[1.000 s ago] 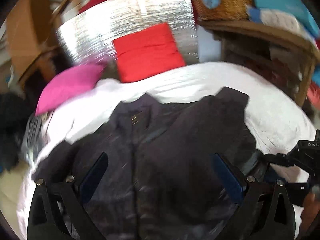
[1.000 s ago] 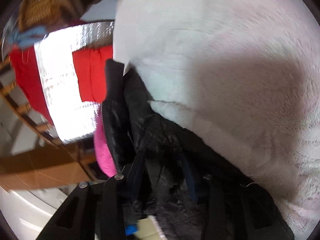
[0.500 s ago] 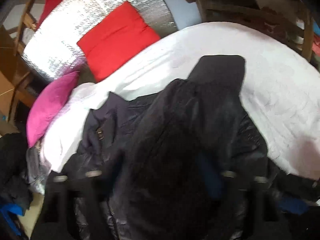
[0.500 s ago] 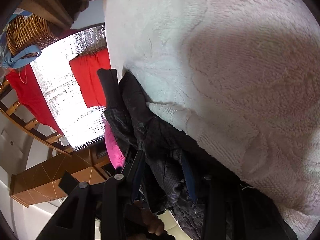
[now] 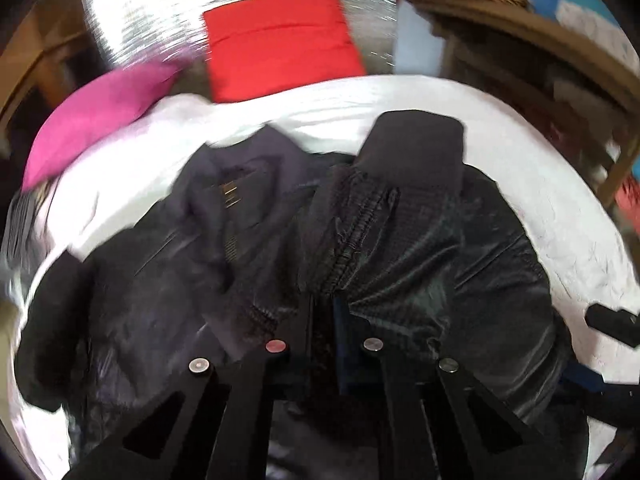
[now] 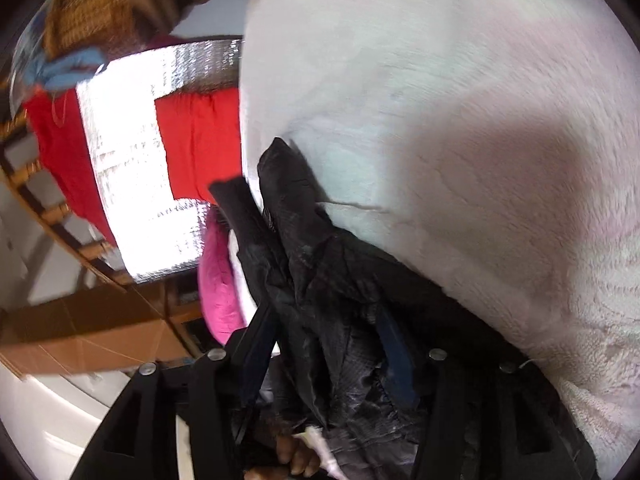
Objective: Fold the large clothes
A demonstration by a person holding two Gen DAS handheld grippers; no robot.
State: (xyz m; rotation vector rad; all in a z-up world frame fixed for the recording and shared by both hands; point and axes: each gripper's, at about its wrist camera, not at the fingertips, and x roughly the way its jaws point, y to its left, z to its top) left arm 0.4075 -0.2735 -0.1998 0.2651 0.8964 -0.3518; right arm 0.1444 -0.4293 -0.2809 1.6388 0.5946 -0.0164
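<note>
The large black quilted jacket point(image 5: 360, 248) lies spread on the white fleecy blanket of the bed point(image 5: 540, 184), collar toward the far side, below the red square cushion point(image 5: 280, 36) and the pink pillow point(image 5: 96, 116). By the look of it the fold is only begun: the right sleeve has been laid across the chest, its cuff pointing toward the far edge, while the left side is loose and rumpled and the body has yet to be doubled over.

A second ago the left tongs point(image 5: 322, 320) stood wide apart above the flat jacket; their jaws have just been closing and now sit clenched on a pinch of the jacket's cloth near the middle seam. The view has dropped closer to the fabric.

The right tongs point(image 6: 324, 340) have just been opening. Bunched jacket cloth hangs between their fingers at the near right edge of the bed, but I cannot tell whether the pads press on it. A hand point(image 6: 296, 456) shows beneath.
</note>
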